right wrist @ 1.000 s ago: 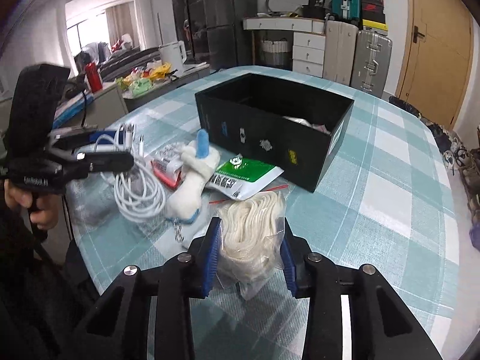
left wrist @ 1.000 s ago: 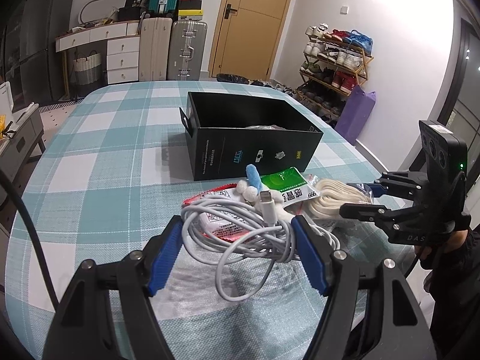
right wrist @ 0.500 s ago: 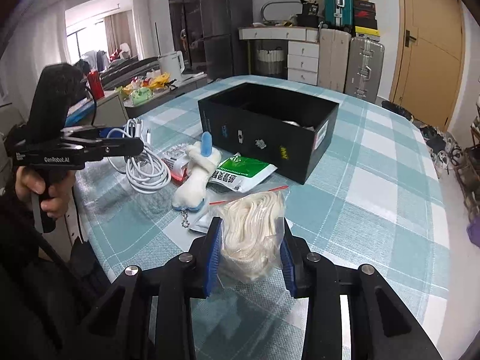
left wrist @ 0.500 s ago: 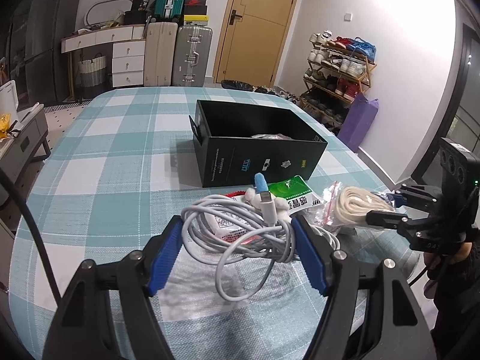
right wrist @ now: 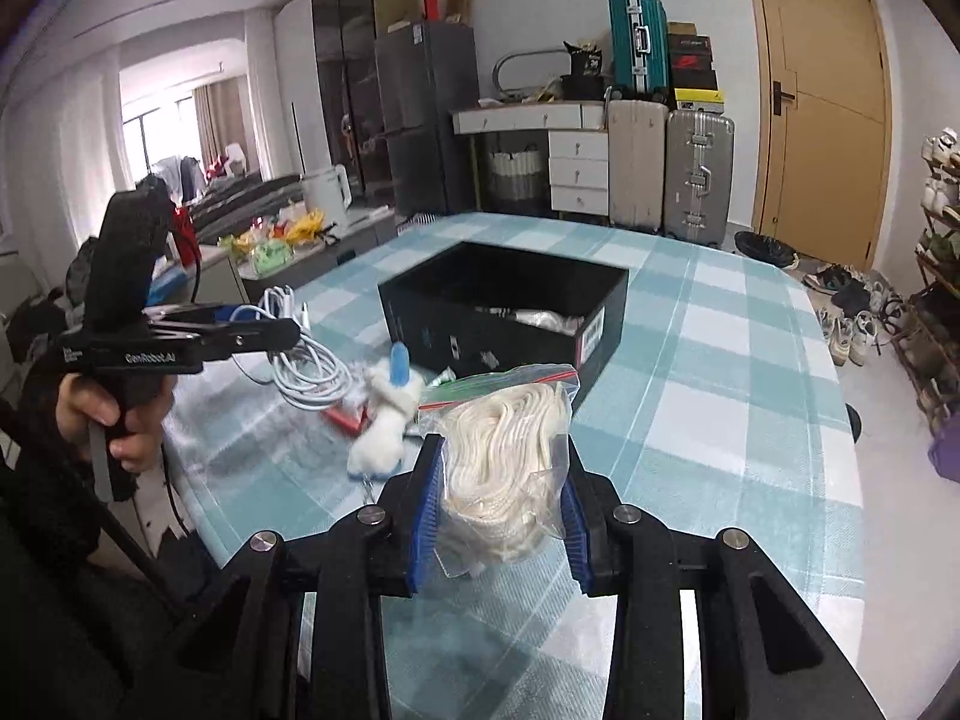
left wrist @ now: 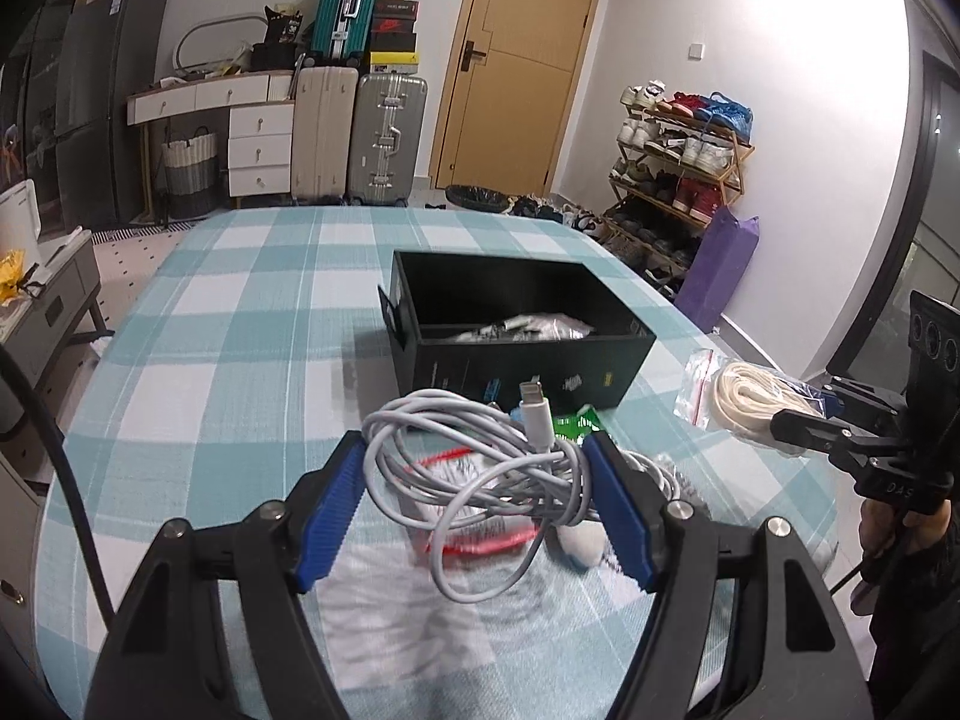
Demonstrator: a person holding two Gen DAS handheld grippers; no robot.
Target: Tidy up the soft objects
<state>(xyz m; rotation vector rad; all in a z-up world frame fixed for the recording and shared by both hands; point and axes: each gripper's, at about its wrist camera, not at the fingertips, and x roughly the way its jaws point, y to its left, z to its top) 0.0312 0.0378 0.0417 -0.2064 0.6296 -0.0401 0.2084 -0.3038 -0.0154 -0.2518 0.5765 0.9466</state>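
My left gripper (left wrist: 477,456) is shut on a coiled white cable (left wrist: 480,462) and holds it lifted above the table; it also shows in the right wrist view (right wrist: 306,360). My right gripper (right wrist: 501,480) is shut on a clear zip bag of white rope (right wrist: 510,456), also lifted; the bag shows in the left wrist view (left wrist: 750,402). An open black box (left wrist: 522,330) stands on the checked tablecloth (left wrist: 240,360) beyond both, with a plastic-wrapped item inside. A white plush bone with a blue piece (right wrist: 387,414) lies on the table.
A green packet (left wrist: 570,423) and a red-edged packet (left wrist: 480,534) lie in front of the box. The table edge (right wrist: 840,396) is to the right. Suitcases, drawers and a shoe rack stand in the room behind.
Both grippers have risen off the table, carrying the cable and the rope bag upward toward the box. The plush bone and packets stayed on the table.
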